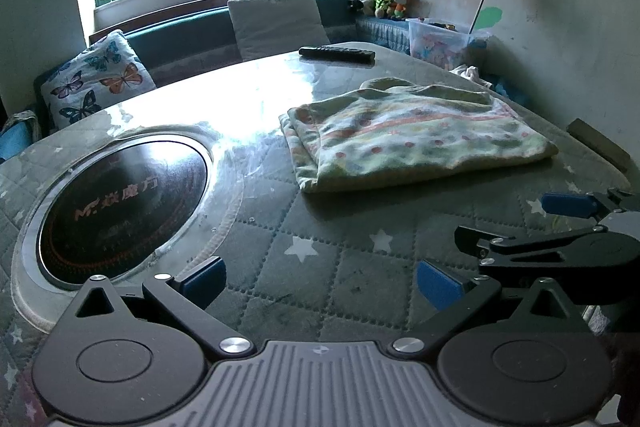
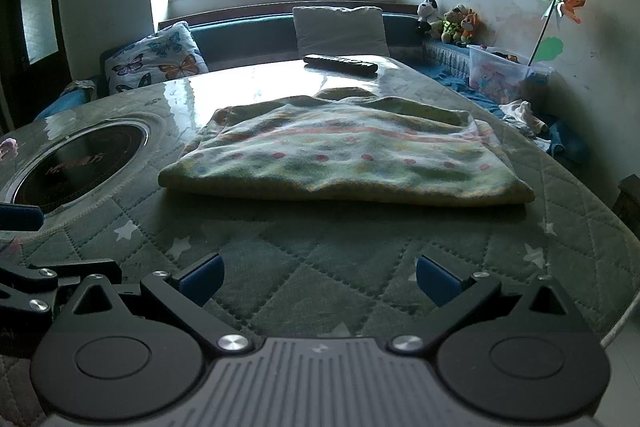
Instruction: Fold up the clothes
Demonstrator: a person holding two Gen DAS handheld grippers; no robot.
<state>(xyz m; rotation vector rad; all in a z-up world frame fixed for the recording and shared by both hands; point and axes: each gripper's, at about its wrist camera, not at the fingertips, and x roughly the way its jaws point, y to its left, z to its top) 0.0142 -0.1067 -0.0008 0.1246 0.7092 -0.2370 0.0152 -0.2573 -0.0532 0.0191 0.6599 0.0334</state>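
Both empty w/ jaws wide apart, left gripper and right gripper low over quilted surface; folded garment just ahead of right (looks nearly done), so approach near edge flat, pinch all layers together.

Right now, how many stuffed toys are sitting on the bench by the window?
3, huddled together in the far right corner under the window: a black and white toy on the left, a brown bear in the middle, an orange one on the right. More could be hidden behind them.

quilted table, folded garment, remote
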